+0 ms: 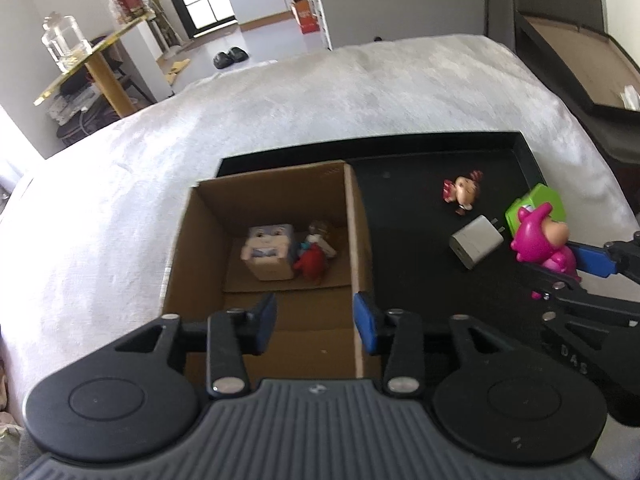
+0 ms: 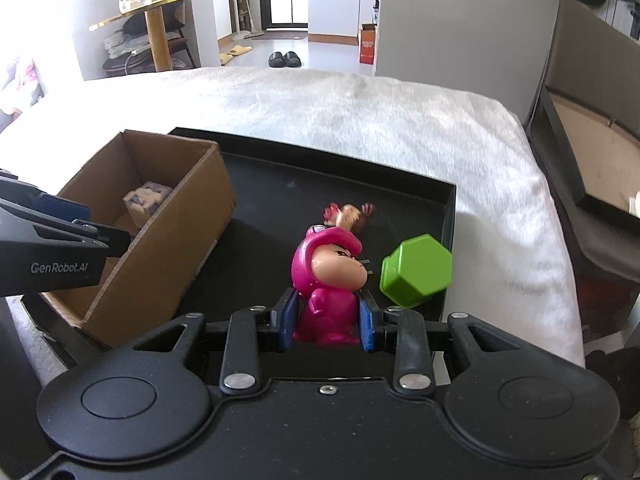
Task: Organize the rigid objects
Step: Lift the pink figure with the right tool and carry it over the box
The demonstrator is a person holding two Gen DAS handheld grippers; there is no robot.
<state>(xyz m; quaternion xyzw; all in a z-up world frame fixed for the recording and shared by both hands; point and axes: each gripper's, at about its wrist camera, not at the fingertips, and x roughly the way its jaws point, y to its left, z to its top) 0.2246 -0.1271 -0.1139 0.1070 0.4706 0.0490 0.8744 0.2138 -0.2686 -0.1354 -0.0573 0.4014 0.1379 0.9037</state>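
White fuzzy bed cover underneath, in a bright room with tiled floor and a pair of black slippers far behind. On the cover, a black tray; at its left part, an open cardboard box.

Inside the box, against the far wall: a pale cube toy with a drawn face, and touching it on the right a red figure, mixed with one or two more small pieces, too blurred to separate.

Left claw above the near part of the box, blue pads spread apart, nothing between them. On its side, seen from the right wrist, white writing "GenRobot.AI".

Right claw pinching the pink figurine at the lower body, one pad on each side, figurine upright and lifted clear of the tray floor. On this claw's arm, pale letters, possibly "DAS", not sharp enough to be sure.

Loose on the tray: a small doll with dark hair lying on its side, a white charger plug near it, and a green hexagonal block close to the right rim.

Orange carton on the floor behind, print not readable.
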